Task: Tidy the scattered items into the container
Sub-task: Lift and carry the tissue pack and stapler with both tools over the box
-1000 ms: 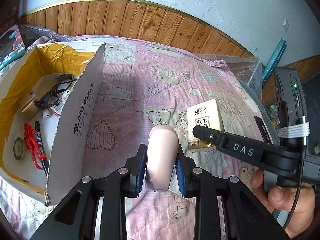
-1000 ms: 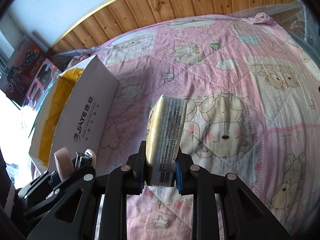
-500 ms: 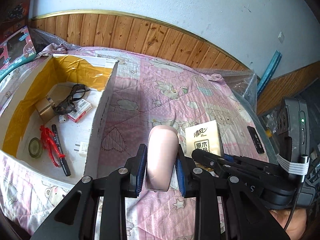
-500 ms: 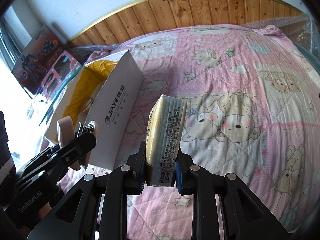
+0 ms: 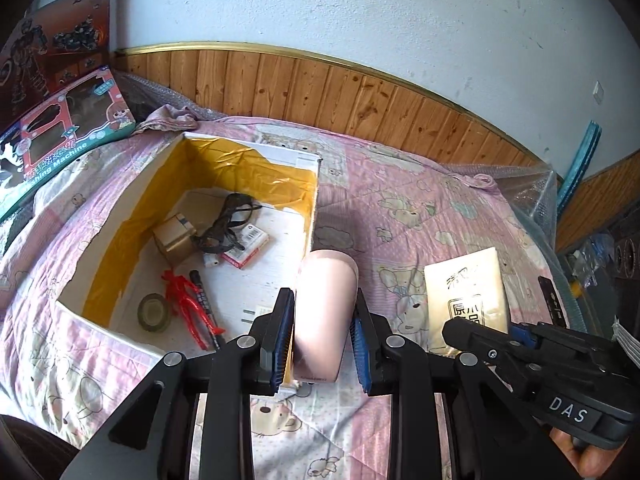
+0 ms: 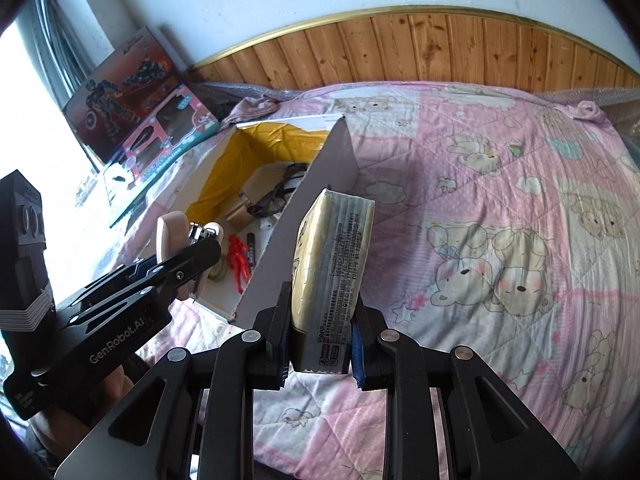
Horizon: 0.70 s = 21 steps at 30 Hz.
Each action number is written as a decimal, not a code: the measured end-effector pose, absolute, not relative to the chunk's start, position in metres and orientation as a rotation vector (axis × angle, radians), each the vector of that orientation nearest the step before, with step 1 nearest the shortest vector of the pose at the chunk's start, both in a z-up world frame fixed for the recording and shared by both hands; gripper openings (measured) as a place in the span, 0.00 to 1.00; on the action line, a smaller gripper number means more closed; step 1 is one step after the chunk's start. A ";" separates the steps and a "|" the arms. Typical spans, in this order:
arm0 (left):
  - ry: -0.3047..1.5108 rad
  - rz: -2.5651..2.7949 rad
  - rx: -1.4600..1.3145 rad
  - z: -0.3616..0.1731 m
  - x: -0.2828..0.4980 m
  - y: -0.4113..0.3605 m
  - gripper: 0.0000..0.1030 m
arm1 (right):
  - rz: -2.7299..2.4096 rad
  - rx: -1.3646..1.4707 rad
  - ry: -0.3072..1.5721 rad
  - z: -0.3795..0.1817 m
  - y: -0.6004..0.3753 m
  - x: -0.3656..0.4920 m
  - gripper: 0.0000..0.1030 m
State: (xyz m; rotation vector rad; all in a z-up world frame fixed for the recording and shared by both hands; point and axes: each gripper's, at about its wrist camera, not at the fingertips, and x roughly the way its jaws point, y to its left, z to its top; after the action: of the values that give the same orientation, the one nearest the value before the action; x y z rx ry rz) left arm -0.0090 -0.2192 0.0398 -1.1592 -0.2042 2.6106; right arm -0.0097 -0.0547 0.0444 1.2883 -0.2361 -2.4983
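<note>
My left gripper [image 5: 322, 334] is shut on a pale pink cup [image 5: 326, 312], held above the near right wall of the open cardboard box [image 5: 312, 204]. My right gripper [image 6: 318, 338] is shut on a cream tissue pack [image 6: 332, 264], held upright above the pink quilt, just right of the box [image 6: 332, 160]. The tissue pack [image 5: 466, 300] and the right gripper [image 5: 516, 344] also show at the right of the left wrist view. In the right wrist view, at the left, the left gripper [image 6: 192, 248] hangs over the box with the cup [image 6: 170, 236].
Inside the box lie black glasses [image 5: 226, 228], a gold block [image 5: 174, 240], a red-white pack [image 5: 246, 248], a red figure [image 5: 188, 304], a black marker [image 5: 206, 308] and a tape roll [image 5: 154, 312]. Toy boxes [image 5: 60, 148] stand at the far left. A pink bear quilt [image 6: 500, 240] covers the bed.
Both grippers have risen and moved left toward the box with their loads. The box interior now shows far more fully from above.
</note>
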 end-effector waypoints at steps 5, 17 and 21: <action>-0.216 2.652 -1.165 0.044 -0.014 -0.240 0.28 | -2.478 1.264 -0.195 0.053 -0.077 -0.017 0.24; -0.247 2.687 -1.190 0.041 -0.029 -0.275 0.28 | -2.432 1.234 -0.124 0.064 -0.120 -0.030 0.24; -0.267 2.686 -1.203 0.039 -0.035 -0.285 0.28 | -2.421 1.233 -0.100 0.066 -0.132 -0.037 0.24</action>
State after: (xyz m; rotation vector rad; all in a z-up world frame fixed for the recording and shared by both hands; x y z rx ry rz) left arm -0.0350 -0.2851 0.0388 -1.2027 -0.2666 2.6862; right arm -0.0372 -0.1317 0.0661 1.2333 -0.0995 -2.4211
